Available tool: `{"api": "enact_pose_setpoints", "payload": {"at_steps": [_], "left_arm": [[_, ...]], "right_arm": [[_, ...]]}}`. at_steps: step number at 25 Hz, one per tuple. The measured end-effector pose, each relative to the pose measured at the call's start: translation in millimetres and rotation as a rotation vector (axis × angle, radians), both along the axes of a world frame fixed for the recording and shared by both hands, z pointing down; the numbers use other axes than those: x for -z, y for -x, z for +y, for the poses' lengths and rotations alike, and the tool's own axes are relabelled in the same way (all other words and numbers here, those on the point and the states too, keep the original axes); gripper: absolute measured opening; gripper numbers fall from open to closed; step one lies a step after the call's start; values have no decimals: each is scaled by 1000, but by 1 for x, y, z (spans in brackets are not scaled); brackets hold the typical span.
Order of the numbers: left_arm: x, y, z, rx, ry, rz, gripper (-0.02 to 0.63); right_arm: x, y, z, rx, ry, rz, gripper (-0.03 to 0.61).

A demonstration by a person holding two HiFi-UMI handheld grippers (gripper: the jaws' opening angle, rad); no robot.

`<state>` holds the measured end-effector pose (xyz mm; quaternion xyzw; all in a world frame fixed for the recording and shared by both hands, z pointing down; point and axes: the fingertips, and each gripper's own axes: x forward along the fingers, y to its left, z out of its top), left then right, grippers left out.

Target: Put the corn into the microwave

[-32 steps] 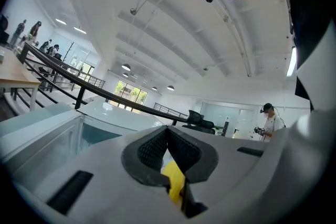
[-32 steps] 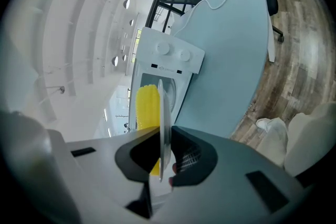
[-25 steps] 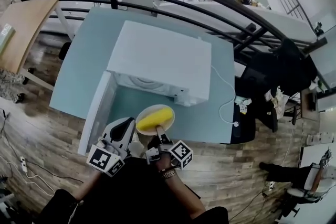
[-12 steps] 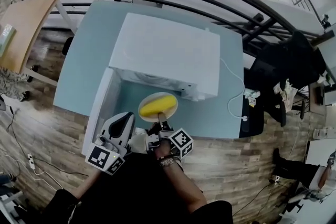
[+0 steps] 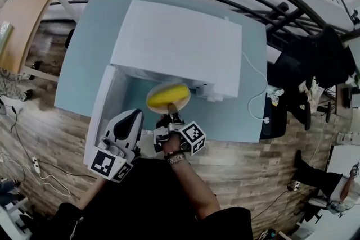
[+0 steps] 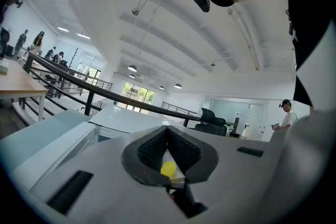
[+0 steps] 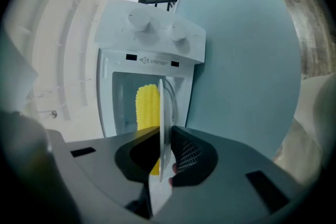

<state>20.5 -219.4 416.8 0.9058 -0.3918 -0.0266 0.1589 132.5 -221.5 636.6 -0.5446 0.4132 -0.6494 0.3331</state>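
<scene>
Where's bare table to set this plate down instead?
Bare table left of the open door and microwave; a narrower strip right of it, crossed by the cable. Crowded in front: plate, corn, right gripper.

Right tool (image 5: 172, 117) reaches forward, tilted down, jaws pinching the plate (image 5: 152, 104) rim; left tool (image 5: 134, 115) level beside it, jaws together.

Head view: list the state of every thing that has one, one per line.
Microwave: door open.
Plate: gripped by its rim, at the microwave's opening.
Corn: lying on the plate.
Right gripper: jaws shut on the plate.
Left gripper: jaws shut, empty.
</scene>
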Motion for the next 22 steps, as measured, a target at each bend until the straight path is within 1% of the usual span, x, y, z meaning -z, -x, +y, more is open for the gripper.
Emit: {"api": "enact_pose_setpoints", "payload": {"at_steps": [4, 13, 19, 22], "left_arm": [[-6, 2, -7, 17, 7, 3, 3], [-37, 6, -13, 18, 66, -57, 3], [-41, 1, -25, 15, 58, -62, 3], [-45, -1, -27, 19, 68, -58, 3]], "right_arm": [[-14, -4, -14, -16, 13, -10, 32], [-38, -3, -45, -52, 34, -34, 34], [-46, -1, -65, -56, 34, -32, 34], [-50, -2, -74, -60, 38, -29, 34]]}}
